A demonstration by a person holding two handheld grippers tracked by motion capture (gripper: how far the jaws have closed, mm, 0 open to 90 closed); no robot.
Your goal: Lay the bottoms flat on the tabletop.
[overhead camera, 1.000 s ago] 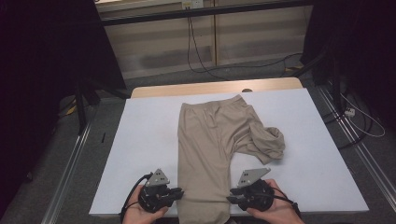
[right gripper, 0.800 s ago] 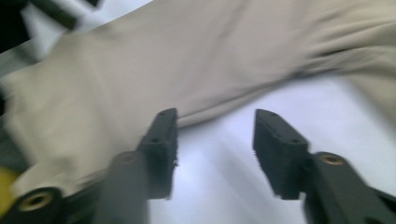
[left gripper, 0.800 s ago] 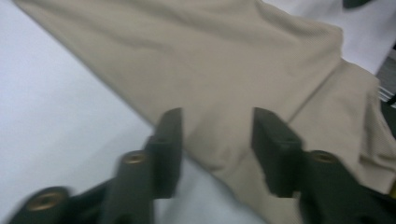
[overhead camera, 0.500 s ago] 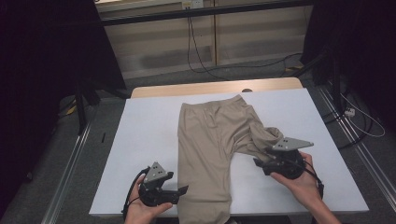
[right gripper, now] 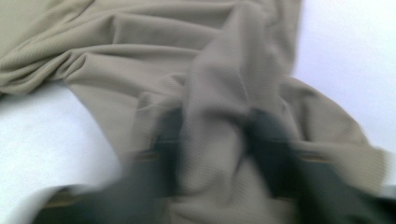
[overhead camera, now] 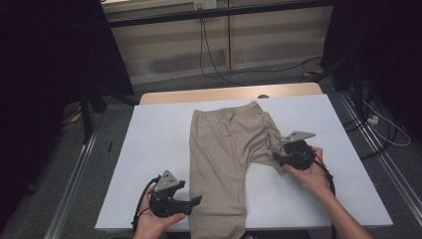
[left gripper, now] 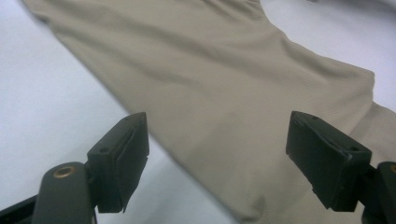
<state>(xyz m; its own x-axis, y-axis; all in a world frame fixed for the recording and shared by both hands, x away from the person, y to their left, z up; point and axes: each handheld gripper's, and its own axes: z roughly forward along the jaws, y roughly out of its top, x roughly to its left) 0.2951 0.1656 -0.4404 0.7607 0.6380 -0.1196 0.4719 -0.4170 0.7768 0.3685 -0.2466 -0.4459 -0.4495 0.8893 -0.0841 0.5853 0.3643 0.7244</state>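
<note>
A pair of beige trousers [overhead camera: 221, 164] lies flat on the white worktop [overhead camera: 149, 149], waistband at the far side and one leg running toward the person's edge, where its hem hangs just over the rim.

The left tongs [overhead camera: 191, 204] sit low at the near edge, just left of that leg, in the person's left hand [overhead camera: 149, 224]. Their jaws have just been opening and now stand wide apart; in the left gripper view [left gripper: 217, 158] the cloth lies ahead of them and below, with neither pad pressing on it.

The right tongs [overhead camera: 276, 157] are at the right side of the trousers, where the other leg is bunched up beside the crotch, and are held by the right hand [overhead camera: 311, 174]. Their jaws have just been closing. In the right gripper view [right gripper: 215, 154], which is blurred, a raised fold of the cloth [right gripper: 219, 93] stands between the two dark jaws and they appear clenched on it.
</note>
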